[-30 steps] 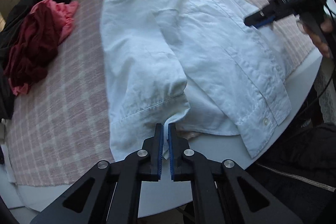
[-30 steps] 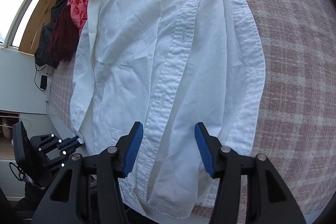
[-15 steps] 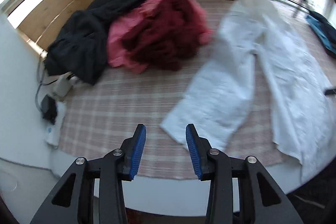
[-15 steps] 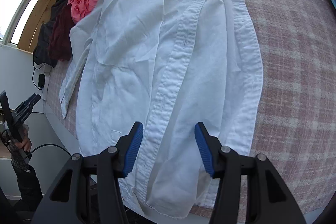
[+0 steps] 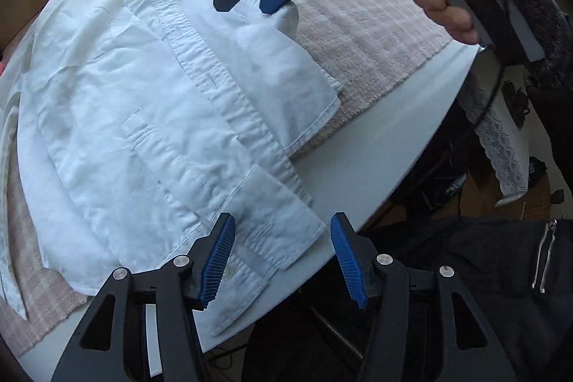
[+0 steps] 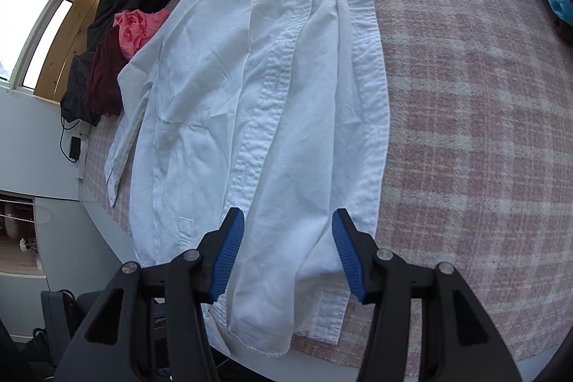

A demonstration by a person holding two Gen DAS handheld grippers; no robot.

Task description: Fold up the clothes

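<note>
My left hand-held gripper (image 5: 283, 258) has just been opening; jaws apart now over the cuff of the white shirt (image 5: 150, 117), gripping nothing; right hand-held gripper (image 6: 288, 247) gapes empty above the hem; shirt lies flat on the pink plaid cloth (image 6: 465, 117), hem at the surface (image 5: 376, 145) edge; no readable labels.
</note>
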